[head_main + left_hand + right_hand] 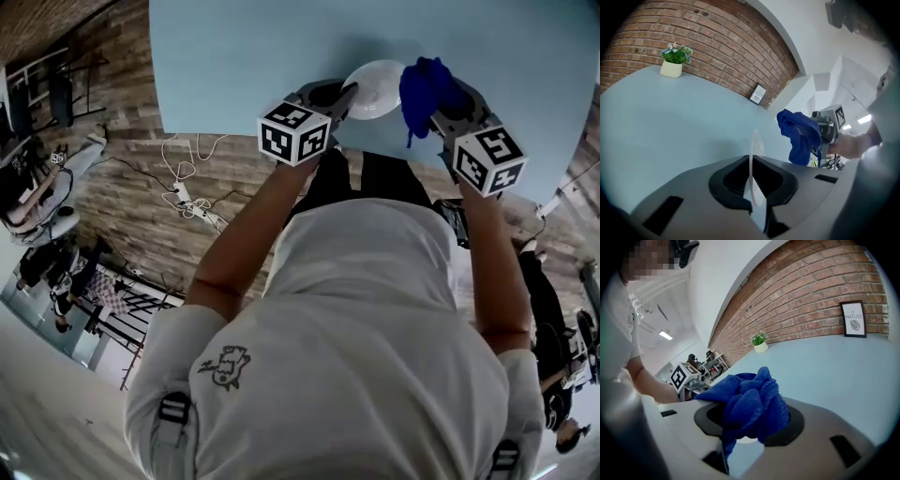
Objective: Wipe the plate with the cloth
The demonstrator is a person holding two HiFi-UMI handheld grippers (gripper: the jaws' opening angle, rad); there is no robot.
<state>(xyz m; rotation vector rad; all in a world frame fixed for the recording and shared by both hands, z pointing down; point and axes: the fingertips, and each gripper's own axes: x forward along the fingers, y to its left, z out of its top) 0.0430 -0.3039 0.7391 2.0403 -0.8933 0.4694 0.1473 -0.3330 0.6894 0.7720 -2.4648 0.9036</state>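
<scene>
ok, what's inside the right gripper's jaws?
A bunched blue cloth, clamped by the right gripper. It covers the jaws' inner faces, so anything else between them cannot be seen.

Lab workspace, brick wall (811, 301), floor cables (192, 187), equipment shelves (710, 361)

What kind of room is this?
Probably a workshop or lab made to look homely: a pale blue table against a brick wall with a framed print and potted plant, and cables trailing over the wooden floor.
</scene>
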